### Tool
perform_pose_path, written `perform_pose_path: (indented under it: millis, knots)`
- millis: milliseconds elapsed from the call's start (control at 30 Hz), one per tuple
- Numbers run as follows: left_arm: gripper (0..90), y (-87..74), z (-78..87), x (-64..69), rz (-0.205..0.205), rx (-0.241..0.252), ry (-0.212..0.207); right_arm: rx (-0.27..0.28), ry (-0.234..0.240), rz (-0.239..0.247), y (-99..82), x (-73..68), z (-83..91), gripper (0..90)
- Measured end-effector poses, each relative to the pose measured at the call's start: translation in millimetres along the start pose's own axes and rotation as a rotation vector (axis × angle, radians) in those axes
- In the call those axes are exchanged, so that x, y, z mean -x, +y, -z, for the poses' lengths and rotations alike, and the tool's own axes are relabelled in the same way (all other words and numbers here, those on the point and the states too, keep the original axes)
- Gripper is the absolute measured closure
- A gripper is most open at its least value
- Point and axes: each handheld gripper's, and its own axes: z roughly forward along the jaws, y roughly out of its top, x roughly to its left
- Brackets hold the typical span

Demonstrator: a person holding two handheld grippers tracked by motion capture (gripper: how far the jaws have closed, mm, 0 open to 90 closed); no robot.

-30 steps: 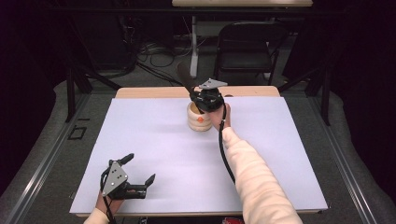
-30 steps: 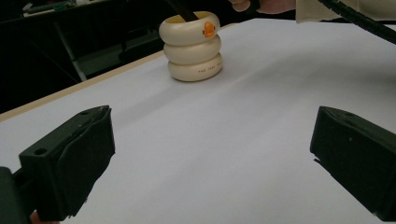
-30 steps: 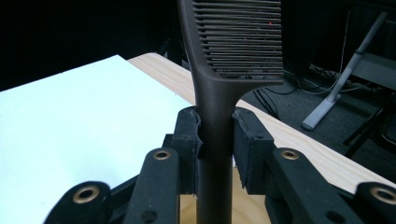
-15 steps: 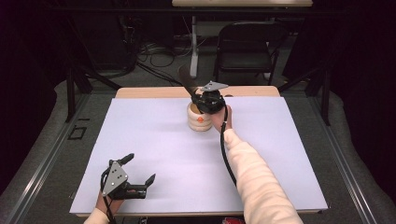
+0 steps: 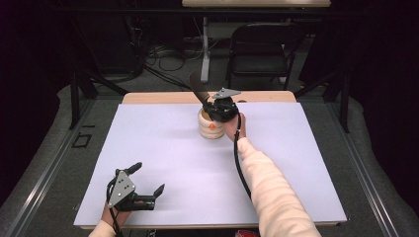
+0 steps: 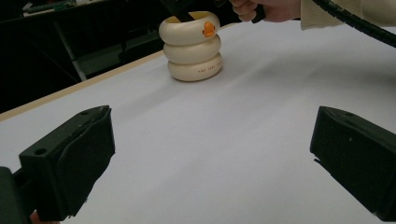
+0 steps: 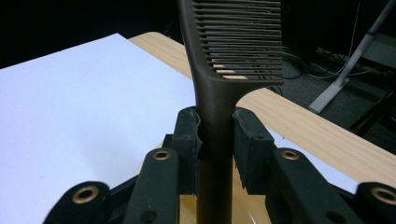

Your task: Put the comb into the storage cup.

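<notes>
A cream holder (image 5: 211,127) made of three stacked rings, with an orange mark, stands at the far middle of the white table top (image 5: 173,148). My right gripper (image 5: 213,102) hangs right over it, shut on the handle of a dark brown comb (image 5: 197,89) whose toothed end points up and to the far left. In the right gripper view the comb (image 7: 233,51) rises between the pads (image 7: 189,140) of my right gripper (image 7: 215,135). My left gripper (image 5: 147,177) rests near the front left edge, open and holding nothing. In the left gripper view the holder (image 6: 191,46) stands far ahead of the wide-apart jaws.
The table's wooden back edge (image 5: 163,98) runs just behind the holder. A black chair (image 5: 262,47) and cables on the floor (image 5: 163,54) lie beyond it. The right gripper's cable (image 5: 238,158) trails along the cream sleeve (image 5: 272,192).
The comb's toothed end has swung out to the far left above the holder, in the right gripper's hold. The left gripper has not moved.
</notes>
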Motion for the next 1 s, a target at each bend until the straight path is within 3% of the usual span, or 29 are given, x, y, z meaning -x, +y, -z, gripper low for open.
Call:
perform_pose_path:
  millis: [1000]
  knots:
    - [0.2,0.0,0.0,0.1,-0.001,0.000,0.000,-0.055,0.004,-0.004,-7.1,2.3,-1.5,71.5]
